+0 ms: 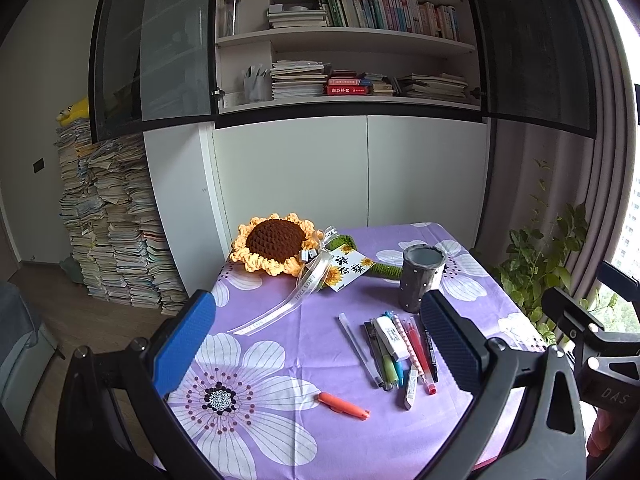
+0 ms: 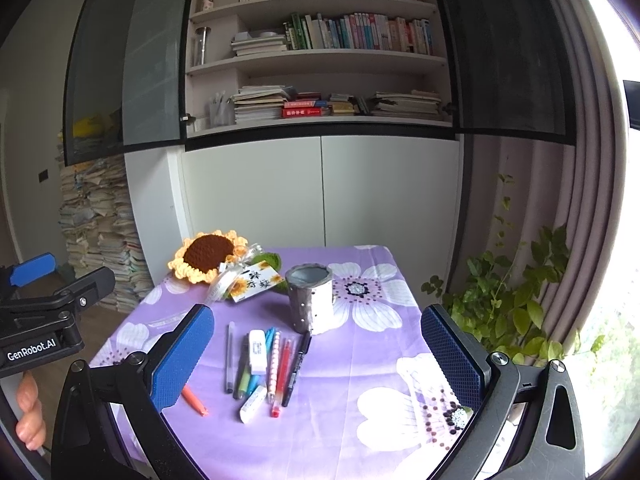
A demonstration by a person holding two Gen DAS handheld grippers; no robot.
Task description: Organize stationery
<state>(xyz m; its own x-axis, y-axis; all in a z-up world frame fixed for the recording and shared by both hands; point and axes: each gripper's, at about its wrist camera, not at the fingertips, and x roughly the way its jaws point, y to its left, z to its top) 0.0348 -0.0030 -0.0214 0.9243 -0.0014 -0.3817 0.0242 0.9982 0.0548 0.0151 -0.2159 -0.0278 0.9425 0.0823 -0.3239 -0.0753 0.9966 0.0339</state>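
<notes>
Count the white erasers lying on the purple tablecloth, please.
2: a large white block eraser lies on top of the pens; a smaller white eraser lies at their near end. None seems hidden.

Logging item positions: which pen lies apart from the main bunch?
The orange pen, alone on the purple tablecloth left of the bunch, nearest the left jaws' side; the others lie packed together below the grey cup.

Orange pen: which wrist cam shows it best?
Left wrist. The orange pen lies whole and unobstructed on the purple tablecloth, apart from the pile. In the right wrist view, a blue finger hides its upper end.
</notes>
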